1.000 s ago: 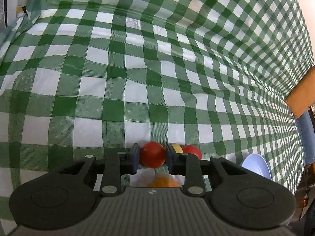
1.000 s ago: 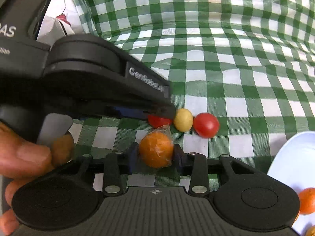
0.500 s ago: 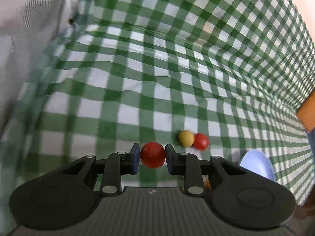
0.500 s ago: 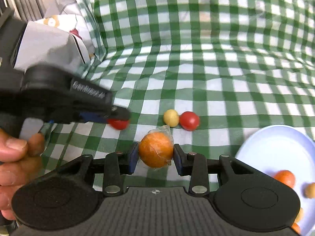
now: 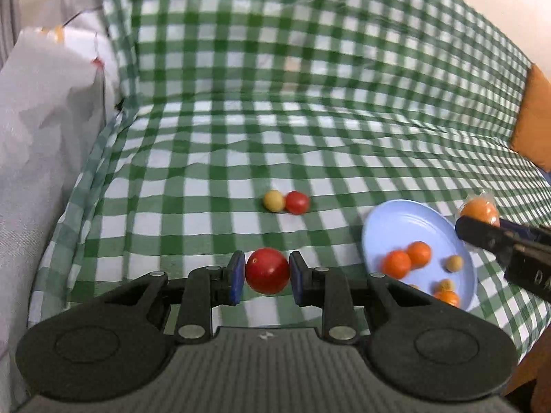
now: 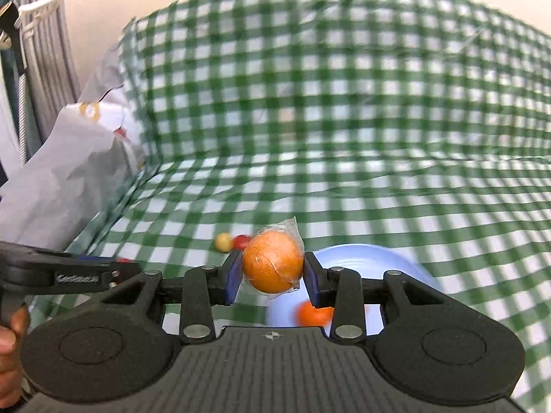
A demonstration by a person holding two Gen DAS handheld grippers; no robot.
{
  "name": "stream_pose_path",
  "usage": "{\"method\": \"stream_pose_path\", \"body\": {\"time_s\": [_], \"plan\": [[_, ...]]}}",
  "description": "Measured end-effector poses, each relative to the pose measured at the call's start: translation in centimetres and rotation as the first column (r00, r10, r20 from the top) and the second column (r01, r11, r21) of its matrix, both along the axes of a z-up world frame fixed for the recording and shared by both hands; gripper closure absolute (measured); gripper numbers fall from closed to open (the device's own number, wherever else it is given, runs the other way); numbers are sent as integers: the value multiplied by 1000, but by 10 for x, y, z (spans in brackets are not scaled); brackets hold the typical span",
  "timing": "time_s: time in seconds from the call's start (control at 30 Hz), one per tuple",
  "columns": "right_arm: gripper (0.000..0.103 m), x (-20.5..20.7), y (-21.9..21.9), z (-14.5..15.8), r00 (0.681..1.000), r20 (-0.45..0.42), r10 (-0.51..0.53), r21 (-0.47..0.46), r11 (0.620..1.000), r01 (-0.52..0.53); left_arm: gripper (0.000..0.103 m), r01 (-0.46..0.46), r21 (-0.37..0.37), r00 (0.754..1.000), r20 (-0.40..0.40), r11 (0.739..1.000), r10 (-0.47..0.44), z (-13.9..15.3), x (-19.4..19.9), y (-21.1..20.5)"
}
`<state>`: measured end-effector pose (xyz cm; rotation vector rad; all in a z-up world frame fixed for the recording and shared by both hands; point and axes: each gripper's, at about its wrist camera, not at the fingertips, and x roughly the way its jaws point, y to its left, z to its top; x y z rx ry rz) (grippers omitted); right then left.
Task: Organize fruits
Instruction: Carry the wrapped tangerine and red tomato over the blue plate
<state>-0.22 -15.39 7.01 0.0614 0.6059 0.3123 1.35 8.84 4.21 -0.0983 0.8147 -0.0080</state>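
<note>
Left gripper (image 5: 267, 277) pinches red tomato (image 5: 267, 270) — blue plate (image 5: 385, 220) lies to its right. Right gripper (image 6: 272, 272) clamps wrapped orange (image 6: 272, 262), plate (image 6: 396, 258) just ahead-below, apparently nearer — view blurred.

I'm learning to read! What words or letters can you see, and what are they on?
"D A": white letters on the side of the right gripper in the left wrist view; the rest is cut off by the edge.
Raised word on the side of the left gripper in the right wrist view: too blurred to read.
No words on the plate, the fruit or the checked cloth.
</note>
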Motion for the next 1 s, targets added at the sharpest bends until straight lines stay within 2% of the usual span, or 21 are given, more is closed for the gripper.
{"method": "stream_pose_path", "body": {"time_s": [0.2, 0.5, 0.8, 1.0], "plan": [[64, 0, -45, -7, 997, -15, -80, -34, 996, 80, 73, 76, 25, 996, 51, 997, -77, 0, 0, -39], [64, 4, -92, -19, 987, -29, -161, -67, 985, 159, 73, 107, -12, 990, 98, 994, -106, -6, 18, -73], [64, 9, -96, -22, 985, -25, -172, -73, 983, 170, 73, 168, 3, 980, 110, 986, -168, -15, 27, -104], [64, 11, -91, -21, 986, -20, -164, -70, 984, 162, 73, 186, 13, 975, 118, 982, -186, -17, 26, -111]]}}
